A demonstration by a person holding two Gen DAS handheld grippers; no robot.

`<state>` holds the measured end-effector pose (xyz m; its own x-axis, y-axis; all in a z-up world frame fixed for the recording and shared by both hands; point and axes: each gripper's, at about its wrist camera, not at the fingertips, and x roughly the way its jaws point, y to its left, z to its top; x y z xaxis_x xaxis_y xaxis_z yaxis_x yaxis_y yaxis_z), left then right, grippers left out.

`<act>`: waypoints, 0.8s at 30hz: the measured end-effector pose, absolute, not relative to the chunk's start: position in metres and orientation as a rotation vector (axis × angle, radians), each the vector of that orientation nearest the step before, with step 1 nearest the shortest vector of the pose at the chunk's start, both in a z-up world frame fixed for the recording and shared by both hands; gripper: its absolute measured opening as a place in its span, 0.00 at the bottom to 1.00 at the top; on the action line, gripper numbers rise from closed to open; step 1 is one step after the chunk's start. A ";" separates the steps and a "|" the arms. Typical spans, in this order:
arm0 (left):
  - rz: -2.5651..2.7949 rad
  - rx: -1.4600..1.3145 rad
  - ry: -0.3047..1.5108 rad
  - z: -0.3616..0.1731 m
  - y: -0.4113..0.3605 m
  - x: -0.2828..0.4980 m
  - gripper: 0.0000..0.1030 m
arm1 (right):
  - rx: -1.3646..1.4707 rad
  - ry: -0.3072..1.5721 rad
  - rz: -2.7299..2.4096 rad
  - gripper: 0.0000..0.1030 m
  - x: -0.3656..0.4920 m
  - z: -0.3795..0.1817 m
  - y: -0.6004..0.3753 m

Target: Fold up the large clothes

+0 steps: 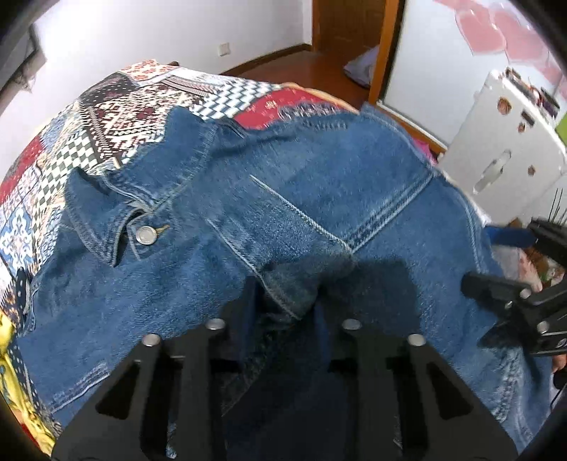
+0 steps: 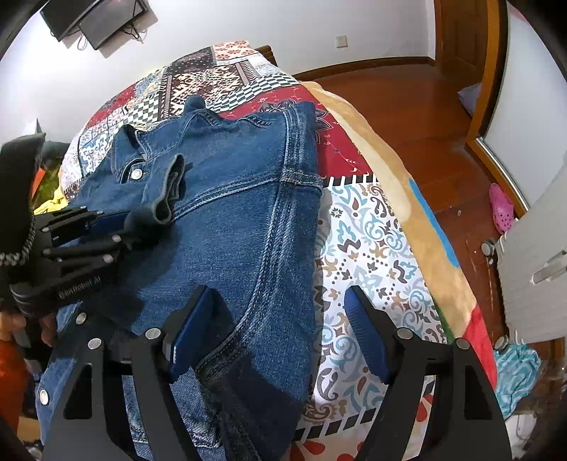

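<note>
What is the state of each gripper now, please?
Left gripper: closed on the cuff of the denim jacket.
Right gripper: open, jaws astride the jacket's edge, gripping nothing.

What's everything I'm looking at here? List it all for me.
denim jacket: one, blue, spread on the bed, a sleeve cuff folded over its middle
patchwork bedcover: one, multicoloured, under the jacket
wooden floor: brown, beside the bed
screens: two, dark, on the white wall
pink shoe: one, on the floor
left claw: black, pinching the sleeve cuff
right claw: black with blue pads, open, straddling the jacket's right edge
</note>
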<state>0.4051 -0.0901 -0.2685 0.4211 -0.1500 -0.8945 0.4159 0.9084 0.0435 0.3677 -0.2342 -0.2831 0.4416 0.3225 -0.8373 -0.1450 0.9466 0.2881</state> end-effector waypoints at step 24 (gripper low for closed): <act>-0.005 -0.110 0.879 -0.191 0.144 0.275 0.18 | 0.137 0.994 0.293 0.71 0.346 -0.243 -0.210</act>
<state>0.2755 0.1444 -0.1905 0.6380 -0.0498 -0.7684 -0.0408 0.9943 -0.0983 0.3464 -0.2097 -0.2425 0.5105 0.3052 -0.8039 -0.1806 0.9521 0.2467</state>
